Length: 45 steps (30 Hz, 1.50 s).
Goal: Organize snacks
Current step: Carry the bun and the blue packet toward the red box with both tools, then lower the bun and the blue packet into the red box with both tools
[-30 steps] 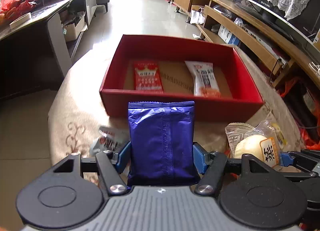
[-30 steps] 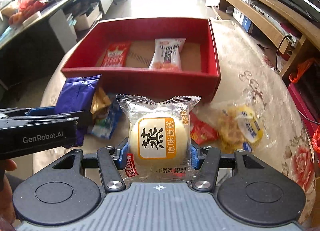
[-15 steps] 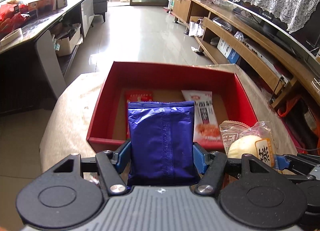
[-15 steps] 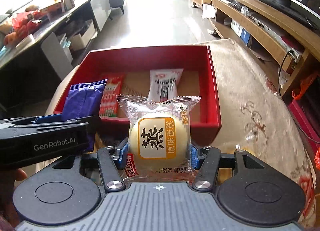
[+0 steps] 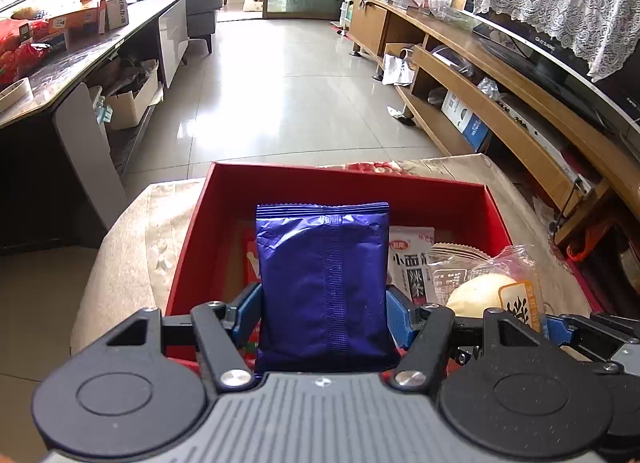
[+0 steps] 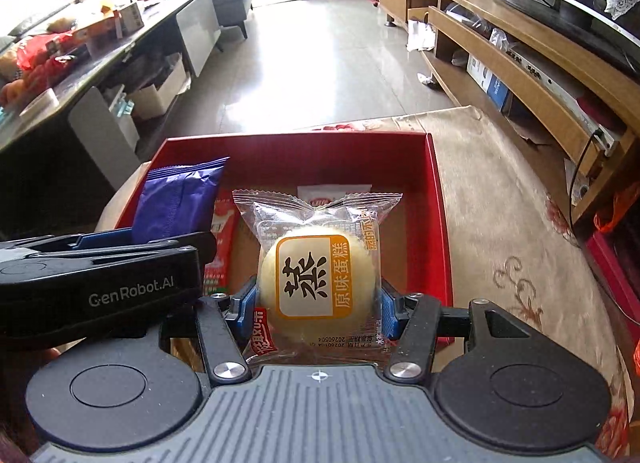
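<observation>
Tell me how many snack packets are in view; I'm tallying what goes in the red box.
4: a blue packet in the left gripper, a cake packet in the right gripper, a red and a white packet lying in the box. Others may be hidden.

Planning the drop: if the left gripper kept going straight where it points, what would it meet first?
Probably the red box, likely its floor near the red packet. The blue packet that the left gripper holds hides the exact line.

We see a glossy, crinkled blue foil snack packet (image 5: pixel 323 283) and a clear, shiny plastic-wrapped round yellow cake (image 6: pixel 318 277). The red cardboard box (image 6: pixel 438 199) looks matt, its floor plain brown card. A beige patterned cloth (image 6: pixel 508 231) covers the bench, soft and dull. The pale tiled floor (image 5: pixel 288 103) gleams smooth.
</observation>
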{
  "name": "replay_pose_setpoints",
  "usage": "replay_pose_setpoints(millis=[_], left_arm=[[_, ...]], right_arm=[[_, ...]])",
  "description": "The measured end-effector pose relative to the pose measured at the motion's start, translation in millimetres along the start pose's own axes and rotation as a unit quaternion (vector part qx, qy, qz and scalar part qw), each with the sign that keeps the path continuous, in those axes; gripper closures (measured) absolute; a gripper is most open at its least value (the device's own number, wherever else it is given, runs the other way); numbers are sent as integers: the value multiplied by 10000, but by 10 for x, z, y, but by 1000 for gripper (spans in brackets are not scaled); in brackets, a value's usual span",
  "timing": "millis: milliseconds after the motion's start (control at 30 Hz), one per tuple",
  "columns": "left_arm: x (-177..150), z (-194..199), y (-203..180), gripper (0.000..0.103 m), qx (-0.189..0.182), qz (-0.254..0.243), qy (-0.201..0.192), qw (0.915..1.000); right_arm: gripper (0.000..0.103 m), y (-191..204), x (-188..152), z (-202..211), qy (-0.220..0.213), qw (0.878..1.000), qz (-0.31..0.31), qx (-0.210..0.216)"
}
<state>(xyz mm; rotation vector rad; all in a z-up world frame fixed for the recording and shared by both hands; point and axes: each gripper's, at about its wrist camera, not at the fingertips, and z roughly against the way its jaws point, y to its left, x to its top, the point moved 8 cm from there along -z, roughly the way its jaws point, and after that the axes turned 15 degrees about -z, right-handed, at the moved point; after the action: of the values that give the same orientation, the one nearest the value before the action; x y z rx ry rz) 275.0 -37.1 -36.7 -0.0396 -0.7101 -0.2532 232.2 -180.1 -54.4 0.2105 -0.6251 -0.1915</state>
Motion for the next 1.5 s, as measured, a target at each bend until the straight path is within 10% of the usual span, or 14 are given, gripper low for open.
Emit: replay_pose_setpoints(millis=[1500], left_arm=[[-97, -503, 101, 44, 433, -71, 565, 9974]], right_arm=[[40, -135, 133, -529, 189, 9990, -103, -397]])
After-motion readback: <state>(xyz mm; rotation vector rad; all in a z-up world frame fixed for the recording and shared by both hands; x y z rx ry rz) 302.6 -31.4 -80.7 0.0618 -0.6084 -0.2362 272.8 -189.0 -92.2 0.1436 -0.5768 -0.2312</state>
